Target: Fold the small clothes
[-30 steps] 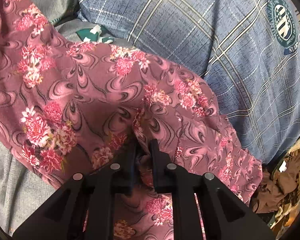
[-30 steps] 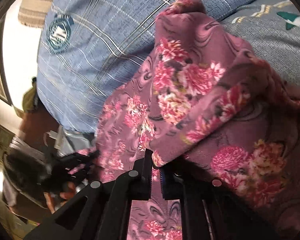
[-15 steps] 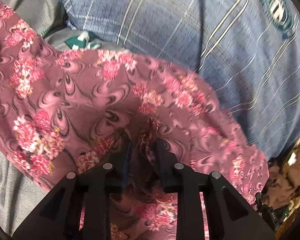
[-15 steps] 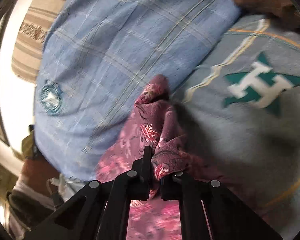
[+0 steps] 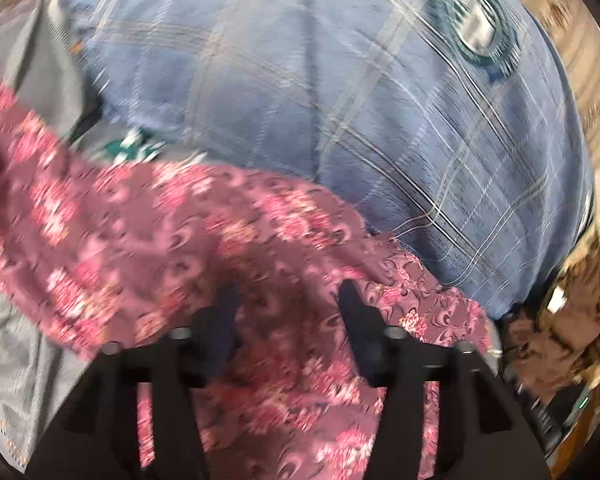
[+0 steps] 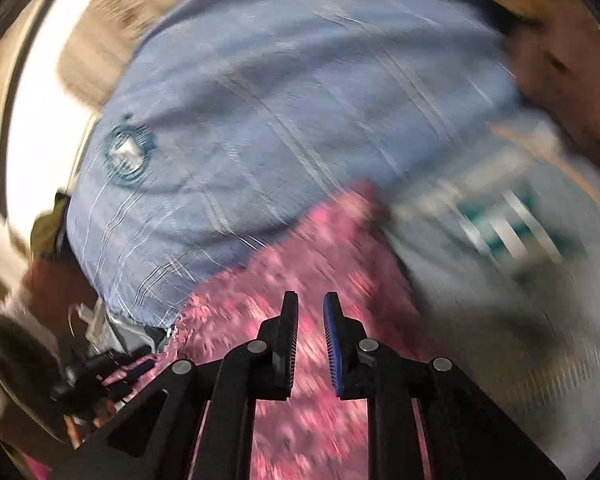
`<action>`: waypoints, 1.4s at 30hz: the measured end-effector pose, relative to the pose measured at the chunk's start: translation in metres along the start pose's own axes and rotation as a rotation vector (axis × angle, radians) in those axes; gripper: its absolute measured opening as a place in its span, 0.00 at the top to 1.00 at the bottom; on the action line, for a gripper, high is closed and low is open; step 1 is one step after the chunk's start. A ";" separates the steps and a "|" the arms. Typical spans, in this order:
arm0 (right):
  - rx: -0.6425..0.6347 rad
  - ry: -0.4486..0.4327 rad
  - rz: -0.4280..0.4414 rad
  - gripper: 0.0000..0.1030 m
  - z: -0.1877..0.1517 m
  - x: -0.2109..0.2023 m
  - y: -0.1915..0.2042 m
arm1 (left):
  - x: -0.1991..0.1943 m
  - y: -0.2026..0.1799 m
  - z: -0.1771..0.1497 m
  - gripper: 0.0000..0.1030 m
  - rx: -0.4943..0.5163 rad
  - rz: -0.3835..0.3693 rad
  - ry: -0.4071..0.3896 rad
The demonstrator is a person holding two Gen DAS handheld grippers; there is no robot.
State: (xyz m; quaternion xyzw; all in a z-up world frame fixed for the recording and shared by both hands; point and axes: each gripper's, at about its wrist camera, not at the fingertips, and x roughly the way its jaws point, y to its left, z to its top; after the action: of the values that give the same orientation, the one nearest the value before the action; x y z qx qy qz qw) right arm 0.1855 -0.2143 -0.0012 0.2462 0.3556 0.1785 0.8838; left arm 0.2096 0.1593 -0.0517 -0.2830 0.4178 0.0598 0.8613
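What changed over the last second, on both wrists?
Both tools let go of the floral garment. The left tool went from clamped to wide open; the right tool released its pinched fold, and the fabric dropped back. Both views are motion-blurred. Unchanged: the blue plaid pillow behind, grey bedspread beneath.

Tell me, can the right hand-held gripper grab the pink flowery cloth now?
Probably yes. The right hand-held gripper is open, and the pink floral cloth lies right under its fingers with nothing in between.
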 end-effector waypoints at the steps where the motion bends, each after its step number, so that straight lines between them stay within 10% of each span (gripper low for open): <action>1: -0.029 0.014 -0.018 0.85 0.006 0.013 0.004 | 0.007 -0.008 0.001 0.47 0.029 0.009 0.004; 14: 0.014 0.137 -0.215 0.97 0.006 0.074 -0.048 | 0.070 -0.009 -0.014 0.42 0.170 0.143 0.037; 21: -0.105 0.122 -0.240 0.74 -0.005 0.067 -0.003 | 0.035 0.010 -0.001 0.42 0.129 0.128 0.049; 42: -0.638 0.342 0.083 0.46 -0.154 0.122 0.266 | -0.171 0.307 0.080 0.38 -0.465 0.172 -0.168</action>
State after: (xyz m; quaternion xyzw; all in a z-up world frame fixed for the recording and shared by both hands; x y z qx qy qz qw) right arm 0.1209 0.1103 -0.0141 -0.0612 0.4145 0.3549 0.8358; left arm 0.0498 0.4807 -0.0178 -0.4309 0.3424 0.2505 0.7965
